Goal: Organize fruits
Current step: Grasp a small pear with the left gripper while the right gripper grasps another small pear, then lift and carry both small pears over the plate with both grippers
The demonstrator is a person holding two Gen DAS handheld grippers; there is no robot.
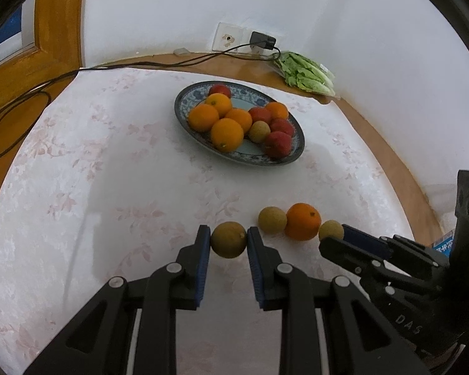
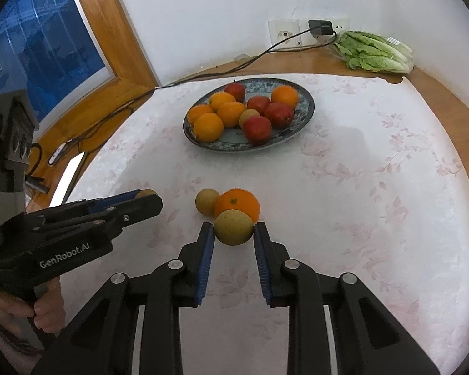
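Note:
My left gripper (image 1: 229,232) is shut on a round yellow-brown fruit (image 1: 228,239) low over the white flowered tablecloth. Just to its right lie another brown fruit (image 1: 272,219) and an orange (image 1: 303,221), touching each other. My right gripper (image 2: 234,228) is shut on a third brown fruit (image 2: 234,227) that rests against the orange (image 2: 237,204). The same right gripper (image 1: 331,237) enters the left wrist view from the right. The left gripper (image 2: 147,198) shows at the left of the right wrist view. Farther back, a blue-patterned plate (image 1: 179,106) holds several oranges, red apples and one brown fruit.
A bag of lettuce (image 2: 375,51) lies at the back right on the wooden table edge (image 2: 437,93). A charger (image 2: 320,27) sits in the wall socket, and its cable (image 2: 203,76) runs left across the wood. A window is at the left. A hand (image 2: 47,309) holds the left gripper.

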